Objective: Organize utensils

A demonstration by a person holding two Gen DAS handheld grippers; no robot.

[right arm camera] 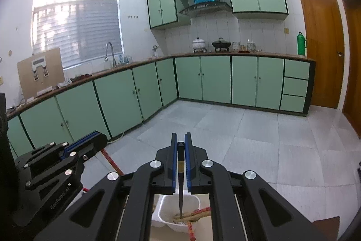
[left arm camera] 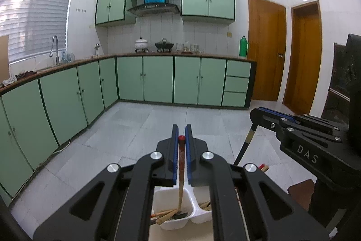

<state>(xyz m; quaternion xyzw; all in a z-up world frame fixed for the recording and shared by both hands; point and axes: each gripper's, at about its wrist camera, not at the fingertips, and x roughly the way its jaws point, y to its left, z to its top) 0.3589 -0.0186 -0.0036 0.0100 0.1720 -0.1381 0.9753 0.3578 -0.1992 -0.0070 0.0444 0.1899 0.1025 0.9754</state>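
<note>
Left claw (left arm camera: 181, 134): closed on a wooden-handled utensil with a red tip (left arm camera: 181, 164). The blue pads clamp the handle just below the red end cap. The handle hangs downward between the fingers, and its lower end sits inside the left compartment of a white divided utensil tray (left arm camera: 178, 224). The dark working end at the bottom is partly hidden; its type cannot be determined. Loose wooden chopsticks (left arm camera: 165, 215) lie crossed on the floor of the same compartment.

Right claw (right arm camera: 181, 137): closed on a black chopstick (right arm camera: 180, 186). The pads grip its thick upper end, which carries a gold band. The chopstick hangs near vertical, tapering to a point, and its tip reaches into a compartment of the white tray (right arm camera: 162, 215). Red patterned chopsticks (right arm camera: 199, 212) and wooden ones lie in that compartment beneath the tip.

Relative position: the two claws are side by side, apart, both above the tray. In the left wrist view the right claw (left arm camera: 256, 113) appears at the right edge with the black chopstick descending from it. In the right wrist view the left claw (right arm camera: 99, 138) appears at lower left.

Background: green kitchen cabinets (right arm camera: 216, 80), a bench (right arm camera: 140, 62) with a sink faucet (right arm camera: 110, 53), and a tiled floor (right arm camera: 259, 139).
</note>
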